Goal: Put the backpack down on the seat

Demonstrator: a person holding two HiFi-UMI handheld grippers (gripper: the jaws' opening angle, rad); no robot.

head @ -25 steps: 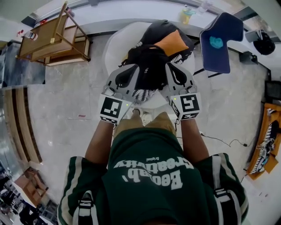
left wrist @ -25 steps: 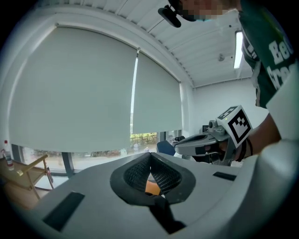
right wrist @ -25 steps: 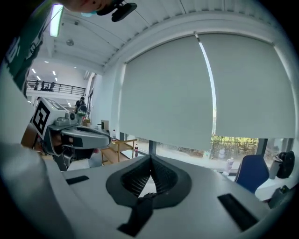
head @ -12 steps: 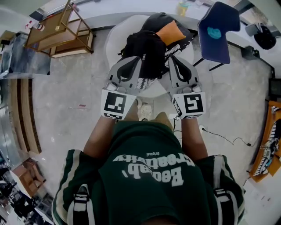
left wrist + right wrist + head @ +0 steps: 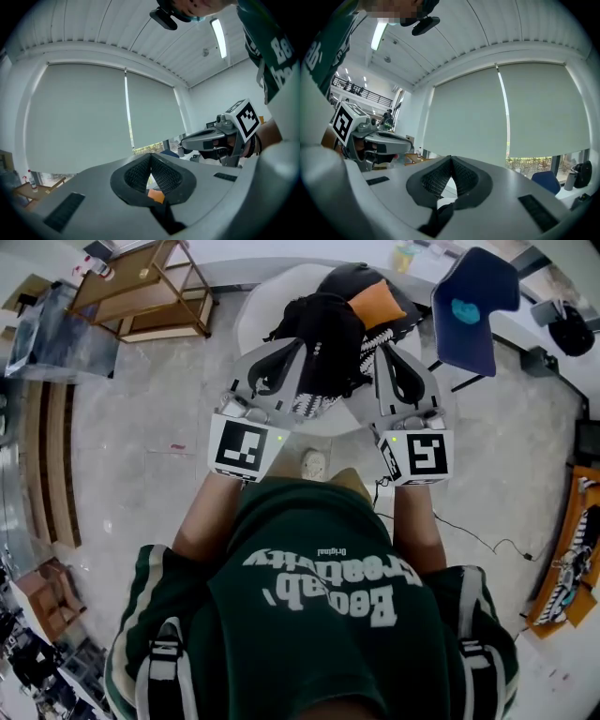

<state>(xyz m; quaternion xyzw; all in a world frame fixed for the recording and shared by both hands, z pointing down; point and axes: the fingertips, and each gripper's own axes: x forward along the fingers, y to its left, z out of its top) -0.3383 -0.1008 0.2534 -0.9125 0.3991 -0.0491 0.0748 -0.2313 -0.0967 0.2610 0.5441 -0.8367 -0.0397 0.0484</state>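
A black backpack (image 5: 323, 334) with an orange patch and zebra-striped trim hangs between my two grippers, above a round white seat (image 5: 255, 315). My left gripper (image 5: 284, 360) is shut on the bag's left side, and my right gripper (image 5: 387, 351) is shut on its right side. In the left gripper view the jaws (image 5: 151, 158) meet, with a black strap (image 5: 164, 219) and a bit of orange running under them. In the right gripper view the jaws (image 5: 451, 161) also meet over a black strap (image 5: 438, 216). Both grippers point level.
A blue chair (image 5: 473, 310) stands right of the seat. A wooden rack (image 5: 141, 287) is at the back left. A cable (image 5: 469, 535) lies on the floor to the right, and a black object (image 5: 567, 329) sits at the far right. My shoe (image 5: 314, 463) shows below the bag.
Both grippers have risen with the backpack held between them, closer to the head camera. The bag now hangs higher over the seat.
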